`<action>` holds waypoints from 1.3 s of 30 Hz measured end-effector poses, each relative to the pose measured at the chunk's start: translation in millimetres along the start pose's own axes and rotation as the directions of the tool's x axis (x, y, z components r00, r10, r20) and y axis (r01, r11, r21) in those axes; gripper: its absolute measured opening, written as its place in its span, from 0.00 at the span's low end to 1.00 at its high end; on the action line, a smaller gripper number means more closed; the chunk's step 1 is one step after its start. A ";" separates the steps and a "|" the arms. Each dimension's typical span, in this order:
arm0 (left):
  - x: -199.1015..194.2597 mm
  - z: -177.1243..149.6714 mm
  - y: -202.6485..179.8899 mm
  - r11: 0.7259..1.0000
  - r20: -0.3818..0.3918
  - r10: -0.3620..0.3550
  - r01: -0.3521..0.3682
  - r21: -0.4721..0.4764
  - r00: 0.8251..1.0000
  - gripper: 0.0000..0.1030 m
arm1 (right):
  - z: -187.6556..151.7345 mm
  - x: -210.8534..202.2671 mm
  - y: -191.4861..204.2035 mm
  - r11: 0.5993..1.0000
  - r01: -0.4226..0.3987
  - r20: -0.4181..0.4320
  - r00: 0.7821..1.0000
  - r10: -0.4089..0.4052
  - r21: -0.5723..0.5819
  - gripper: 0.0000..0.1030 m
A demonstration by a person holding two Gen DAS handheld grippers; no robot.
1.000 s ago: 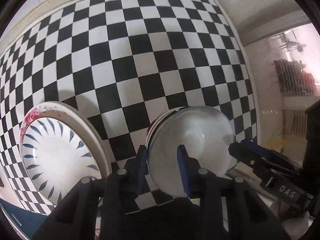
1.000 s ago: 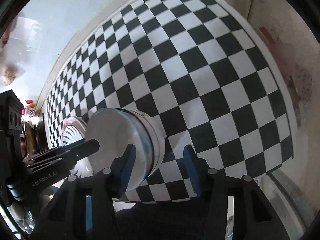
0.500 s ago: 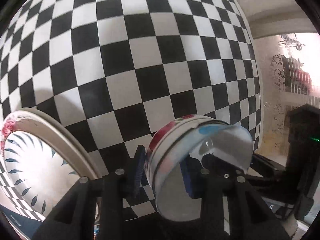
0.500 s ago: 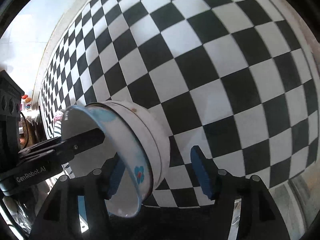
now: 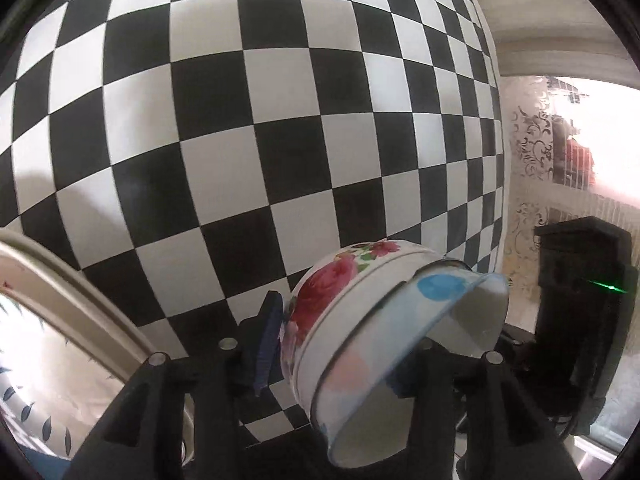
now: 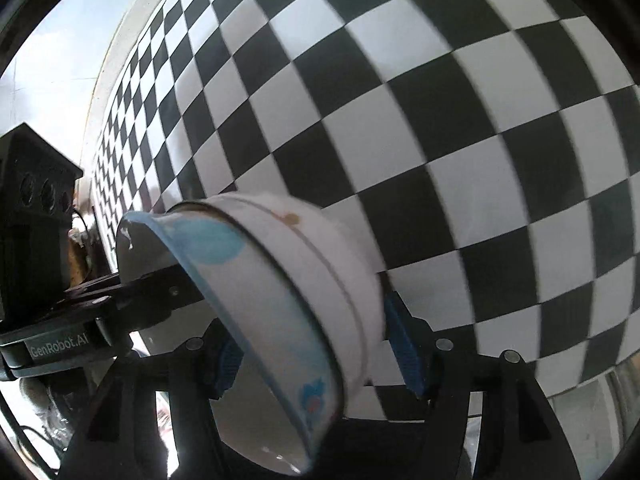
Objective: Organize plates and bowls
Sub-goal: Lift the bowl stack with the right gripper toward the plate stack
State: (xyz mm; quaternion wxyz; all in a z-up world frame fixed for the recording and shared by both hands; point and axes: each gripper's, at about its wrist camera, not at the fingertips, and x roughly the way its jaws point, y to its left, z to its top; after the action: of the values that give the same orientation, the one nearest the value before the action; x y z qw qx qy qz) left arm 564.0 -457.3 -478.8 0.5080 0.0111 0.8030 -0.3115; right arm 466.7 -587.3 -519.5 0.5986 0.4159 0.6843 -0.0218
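Note:
A white bowl with red roses [image 5: 320, 300] [image 6: 340, 264] holds a smaller bowl with pale blue spots [image 5: 400, 344] [image 6: 256, 292]; the inner one sits tilted. The stack is low over the checkered tablecloth [image 5: 280, 120] [image 6: 460, 140]; contact is unclear. My left gripper [image 5: 340, 352] straddles the near rims. One blue pad stands just off the rose wall, the other is hidden inside, and its jaws are opening. My right gripper [image 6: 316, 354] straddles the opposite rims, with one pad inside and one outside, open. Each gripper shows in the other's view, the left gripper [image 6: 100, 308] at the left edge.
A large cream-rimmed plate [image 5: 60, 292] lies at the lower left of the left wrist view, and a white plate with blue leaf marks [image 5: 36, 408] rests in it. The cloth ends at the right, where a patterned wall [image 5: 528, 152] stands.
Both grippers have sunk toward the cloth with the bowl stack between them. The left jaws, earlier pinched on the rims, now stand wider. The right jaws have also widened.

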 end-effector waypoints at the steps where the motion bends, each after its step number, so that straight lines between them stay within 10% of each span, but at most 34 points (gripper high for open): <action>1: 2.5 0.7 0.6 1.000 0.002 -0.014 0.014 -0.003 1.000 0.45 | 0.3 2.1 1.7 1.000 -0.001 0.001 1.000 0.001 -0.001 0.69; 21: -12.5 -16.1 13.6 0.999 0.084 0.020 -0.017 -0.036 0.996 0.46 | -4.7 -7.8 -0.8 0.995 -0.086 0.040 0.995 0.088 -0.045 0.51; 39: -78.0 -29.0 32.3 0.997 0.203 0.025 -0.009 -0.079 0.979 0.45 | 9.6 -13.0 95.1 0.978 -0.083 0.026 0.996 0.089 -0.192 0.51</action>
State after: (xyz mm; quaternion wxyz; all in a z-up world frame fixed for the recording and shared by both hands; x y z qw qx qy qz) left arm 589.1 -393.1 -422.0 0.5901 -0.0339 0.7582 -0.2753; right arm 530.1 -537.3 -466.8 0.6478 0.3853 0.6542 0.0628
